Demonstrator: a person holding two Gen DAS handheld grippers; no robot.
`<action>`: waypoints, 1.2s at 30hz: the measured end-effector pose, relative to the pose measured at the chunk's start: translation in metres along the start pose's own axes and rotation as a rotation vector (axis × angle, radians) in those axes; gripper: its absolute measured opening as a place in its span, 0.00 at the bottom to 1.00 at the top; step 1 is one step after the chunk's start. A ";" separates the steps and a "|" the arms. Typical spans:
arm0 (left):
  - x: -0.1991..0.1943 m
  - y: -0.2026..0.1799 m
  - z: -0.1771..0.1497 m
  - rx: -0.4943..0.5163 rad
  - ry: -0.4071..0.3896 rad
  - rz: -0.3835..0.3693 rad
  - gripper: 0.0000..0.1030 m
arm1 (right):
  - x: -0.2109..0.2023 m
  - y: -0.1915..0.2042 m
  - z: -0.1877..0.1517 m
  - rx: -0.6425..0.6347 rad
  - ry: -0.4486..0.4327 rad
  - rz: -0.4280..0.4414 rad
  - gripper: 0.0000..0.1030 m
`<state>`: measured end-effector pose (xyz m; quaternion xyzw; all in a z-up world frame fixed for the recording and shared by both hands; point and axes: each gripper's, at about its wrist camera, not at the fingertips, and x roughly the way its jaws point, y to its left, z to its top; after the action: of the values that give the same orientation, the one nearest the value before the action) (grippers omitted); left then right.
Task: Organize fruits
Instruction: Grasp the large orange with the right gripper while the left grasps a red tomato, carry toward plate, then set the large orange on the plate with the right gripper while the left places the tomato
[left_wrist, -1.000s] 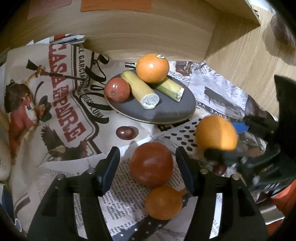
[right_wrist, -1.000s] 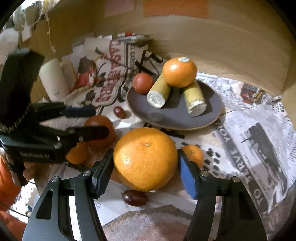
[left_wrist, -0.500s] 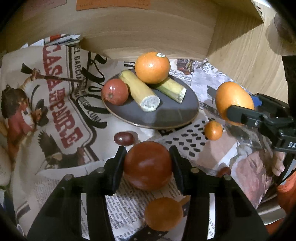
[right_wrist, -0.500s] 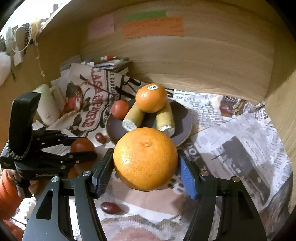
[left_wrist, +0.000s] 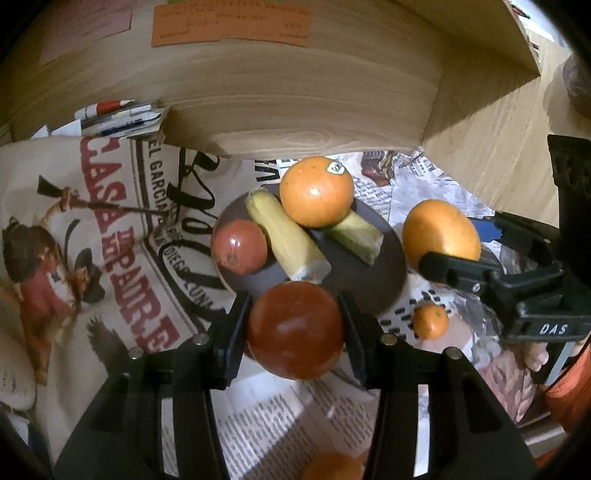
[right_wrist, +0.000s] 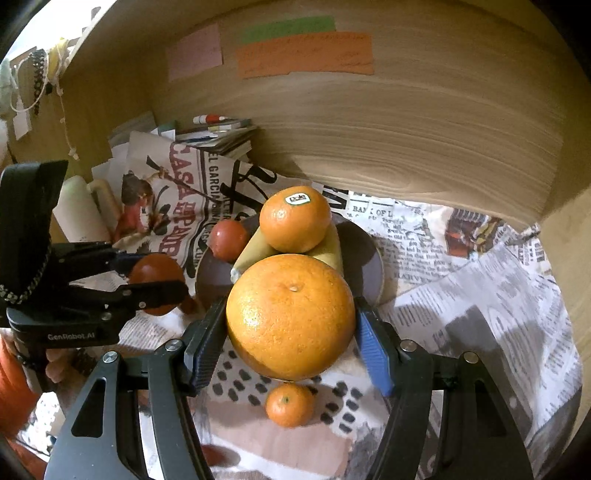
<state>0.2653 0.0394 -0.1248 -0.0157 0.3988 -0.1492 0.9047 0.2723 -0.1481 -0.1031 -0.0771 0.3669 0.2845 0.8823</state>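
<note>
My left gripper (left_wrist: 295, 328) is shut on a large red tomato (left_wrist: 295, 330) and holds it above the paper, just in front of the dark plate (left_wrist: 362, 280). My right gripper (right_wrist: 291, 332) is shut on a big orange (right_wrist: 291, 317), raised near the plate's right side; it also shows in the left wrist view (left_wrist: 441, 230). The plate (right_wrist: 365, 251) holds a stickered orange (left_wrist: 316, 190), a small tomato (left_wrist: 239, 246) and two yellow-green stalk pieces (left_wrist: 286, 240). A small mandarin (right_wrist: 290, 404) lies on the paper below the big orange.
Newspaper (left_wrist: 122, 229) covers the table. A wooden wall (left_wrist: 295, 103) with sticky notes stands right behind the plate. Another small mandarin (left_wrist: 332, 467) lies at the bottom edge. Pens and papers (right_wrist: 218, 129) sit at the back left, a cream mug (right_wrist: 79, 208) at the left.
My left gripper closed on the red tomato, lifted it and carried it toward the plate. My right gripper raised the big orange and moved it toward the plate.
</note>
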 end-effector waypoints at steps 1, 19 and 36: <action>0.002 0.001 0.002 0.000 0.000 0.001 0.46 | 0.004 0.001 0.003 -0.004 0.004 0.004 0.61; 0.039 0.015 0.012 -0.014 0.045 0.030 0.46 | 0.057 0.002 0.009 -0.036 0.107 0.073 0.61; 0.009 0.013 0.015 -0.016 -0.044 0.074 0.62 | 0.054 0.005 0.007 -0.045 0.100 0.065 0.67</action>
<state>0.2853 0.0475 -0.1229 -0.0116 0.3802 -0.1122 0.9180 0.3049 -0.1175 -0.1348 -0.0992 0.4062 0.3170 0.8513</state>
